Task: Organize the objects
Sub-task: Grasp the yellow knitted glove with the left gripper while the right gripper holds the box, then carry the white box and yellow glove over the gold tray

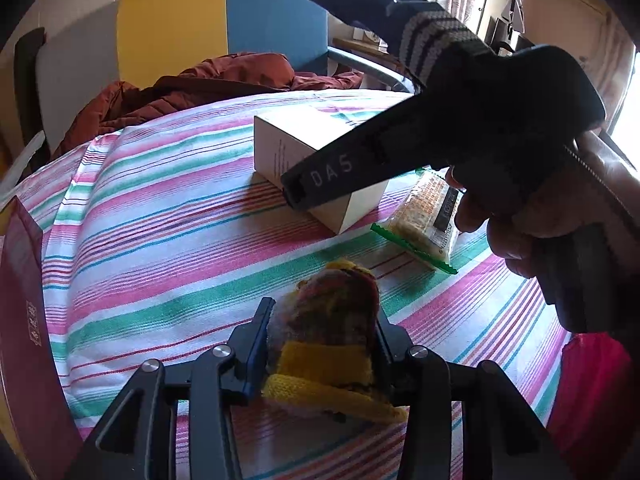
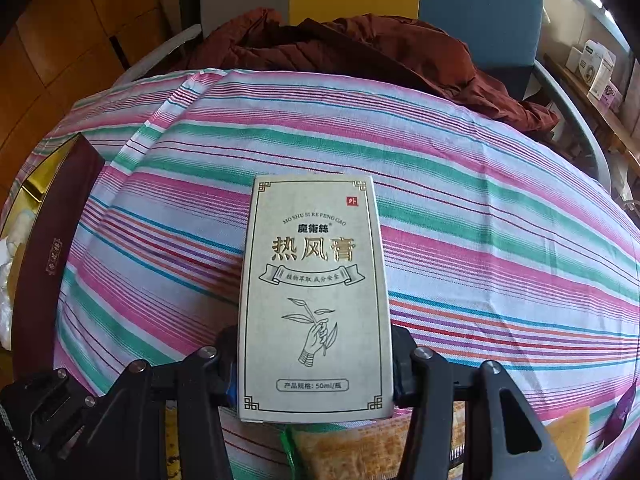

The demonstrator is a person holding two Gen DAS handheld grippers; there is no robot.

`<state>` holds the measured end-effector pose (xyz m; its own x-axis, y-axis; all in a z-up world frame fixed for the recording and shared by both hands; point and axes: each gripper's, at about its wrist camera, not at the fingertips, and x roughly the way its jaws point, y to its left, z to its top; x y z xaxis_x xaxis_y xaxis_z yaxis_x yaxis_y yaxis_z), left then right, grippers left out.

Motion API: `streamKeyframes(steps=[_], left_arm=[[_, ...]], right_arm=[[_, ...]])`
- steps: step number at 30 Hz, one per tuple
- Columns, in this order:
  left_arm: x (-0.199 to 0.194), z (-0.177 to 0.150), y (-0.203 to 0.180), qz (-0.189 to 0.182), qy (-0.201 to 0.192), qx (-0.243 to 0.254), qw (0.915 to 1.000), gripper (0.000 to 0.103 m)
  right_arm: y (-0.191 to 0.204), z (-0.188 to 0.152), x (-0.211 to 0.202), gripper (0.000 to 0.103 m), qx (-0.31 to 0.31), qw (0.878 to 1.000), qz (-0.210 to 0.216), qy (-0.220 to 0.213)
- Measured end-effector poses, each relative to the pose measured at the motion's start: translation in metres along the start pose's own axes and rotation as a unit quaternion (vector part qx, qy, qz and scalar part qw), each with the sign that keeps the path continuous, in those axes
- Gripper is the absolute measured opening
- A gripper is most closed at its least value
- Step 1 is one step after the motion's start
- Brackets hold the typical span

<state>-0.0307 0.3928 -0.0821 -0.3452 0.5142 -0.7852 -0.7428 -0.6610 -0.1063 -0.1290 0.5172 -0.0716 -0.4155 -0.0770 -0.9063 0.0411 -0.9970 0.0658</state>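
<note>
My left gripper (image 1: 322,320) is shut on a yellow and dark red knitted item (image 1: 332,328), low over the striped tablecloth (image 1: 160,216). My right gripper (image 2: 314,356) is shut on a white carton with Chinese print (image 2: 314,296); in the left wrist view that carton (image 1: 296,148) rests on the cloth with the right gripper's body (image 1: 460,136) over it. A snack bar in a clear green-edged wrapper (image 1: 424,220) lies just right of the carton; it also shows under the carton in the right wrist view (image 2: 360,448).
A dark red gift box (image 1: 24,320) stands open at the table's left edge, also in the right wrist view (image 2: 52,240). A brown jacket (image 2: 360,52) lies on the chair (image 1: 220,20) behind the table. A red object (image 1: 592,400) sits at the right.
</note>
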Motion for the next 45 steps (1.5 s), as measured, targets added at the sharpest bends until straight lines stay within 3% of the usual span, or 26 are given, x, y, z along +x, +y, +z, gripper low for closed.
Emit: streamKeyframes(steps=[7,12,20,25,34,45], left_arm=[[-0.020,-0.001,0.003,0.002,0.015,-0.013,0.9998,0.037],[-0.057,-0.007,0.014,-0.004,0.001,-0.032,0.9995,0.037],[-0.127,-0.020,0.058,0.031,-0.046,-0.073,0.9958,0.037],[-0.172,-0.035,0.094,0.075,-0.077,-0.107,0.9884,0.037],[-0.214,-0.074,0.144,0.176,-0.103,-0.151,0.9673,0.037],[-0.238,-0.109,0.171,0.203,-0.113,-0.190,0.9540,0.037]], right_arm=[[0.001,0.001,0.001,0.052,-0.001,1.000,-0.004,-0.003],[0.007,-0.001,0.001,0.052,-0.005,1.000,-0.014,-0.002],[0.033,-0.008,-0.003,0.052,-0.011,1.000,-0.023,0.017],[0.067,-0.015,-0.010,0.052,-0.016,0.999,-0.017,0.022],[0.129,-0.029,-0.048,0.052,-0.021,0.999,0.023,-0.021],[0.191,-0.058,-0.082,0.052,-0.027,0.996,0.063,-0.051]])
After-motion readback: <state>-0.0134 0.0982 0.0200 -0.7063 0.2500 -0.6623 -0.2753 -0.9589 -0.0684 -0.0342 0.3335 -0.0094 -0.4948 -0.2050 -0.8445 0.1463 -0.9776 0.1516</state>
